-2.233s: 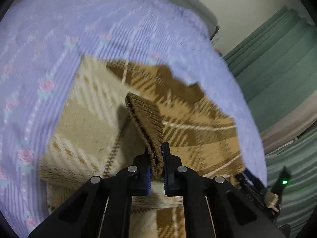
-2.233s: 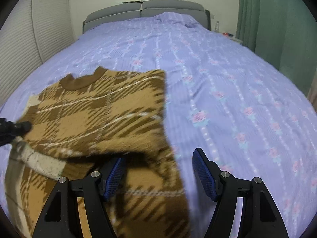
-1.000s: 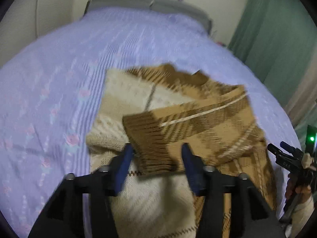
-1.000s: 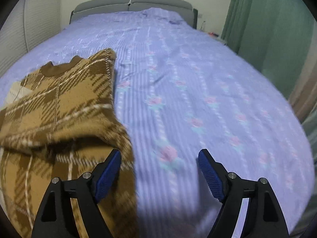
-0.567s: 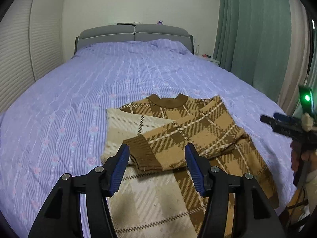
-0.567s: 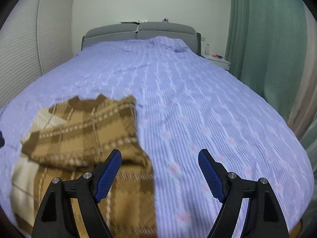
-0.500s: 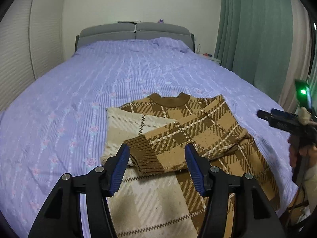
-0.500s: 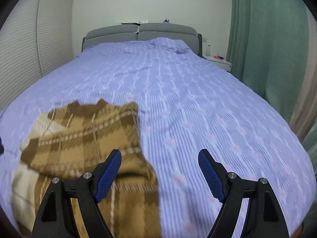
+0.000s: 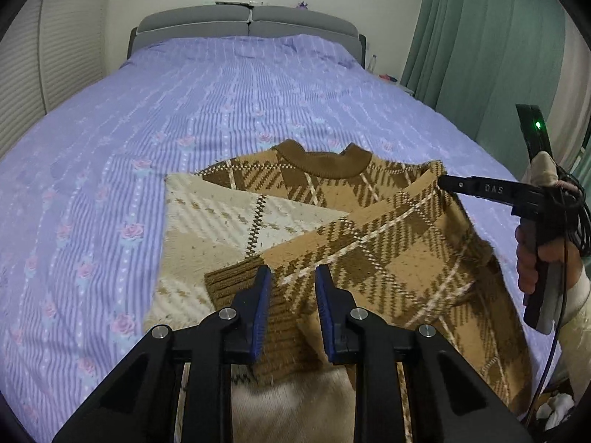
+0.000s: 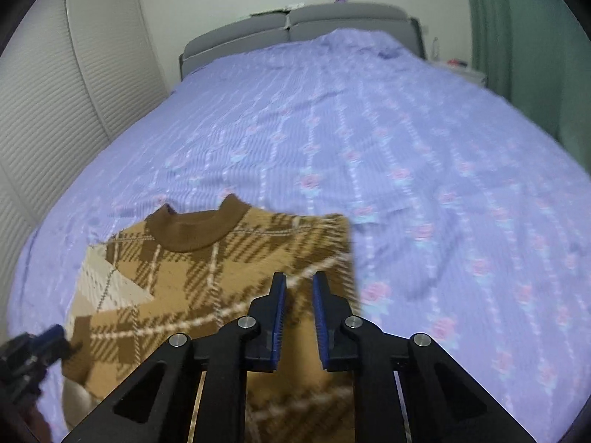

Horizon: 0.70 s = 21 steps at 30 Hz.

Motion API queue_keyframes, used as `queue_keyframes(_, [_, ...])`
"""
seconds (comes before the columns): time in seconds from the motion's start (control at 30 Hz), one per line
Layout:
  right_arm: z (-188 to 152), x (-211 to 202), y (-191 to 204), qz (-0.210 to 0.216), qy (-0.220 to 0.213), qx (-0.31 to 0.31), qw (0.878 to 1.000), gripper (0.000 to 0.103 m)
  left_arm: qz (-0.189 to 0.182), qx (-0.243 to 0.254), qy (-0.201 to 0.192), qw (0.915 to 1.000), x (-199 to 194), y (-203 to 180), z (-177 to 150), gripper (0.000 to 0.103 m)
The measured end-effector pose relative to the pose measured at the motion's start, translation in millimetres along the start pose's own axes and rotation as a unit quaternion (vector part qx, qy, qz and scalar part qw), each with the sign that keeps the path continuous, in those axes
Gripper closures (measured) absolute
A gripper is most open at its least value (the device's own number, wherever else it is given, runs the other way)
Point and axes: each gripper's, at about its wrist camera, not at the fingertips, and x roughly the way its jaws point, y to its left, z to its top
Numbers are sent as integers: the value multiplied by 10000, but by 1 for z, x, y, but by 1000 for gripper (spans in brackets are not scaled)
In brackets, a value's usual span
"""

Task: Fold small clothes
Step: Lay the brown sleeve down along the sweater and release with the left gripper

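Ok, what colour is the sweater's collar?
The collar is solid dark brown, unlike the tan-and-brown plaid sweater; it shows clearest in the left wrist view.

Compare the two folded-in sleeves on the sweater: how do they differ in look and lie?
The brown plaid sleeve is tan and dark brown; the cream sleeve is pale with faint checks. The brown sleeve lies on top, crossing over the cream one. The brown sleeve's ribbed cuff shows near the left hand-held gripper; the cream sleeve's cuff is not in view. Both lie flat across the sweater chest, below the collar.
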Motion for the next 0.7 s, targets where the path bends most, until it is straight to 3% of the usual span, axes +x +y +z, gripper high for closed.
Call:
queue_keyframes(0.37, [12,44,-29,-494,290,108,9983,92,-16,-88,268,9996,31,8,-3,78])
queue_keyframes(0.7, [-1,33,-35,-653,197,-291,9972,94,186,23,247,9995,30,0,-9,78])
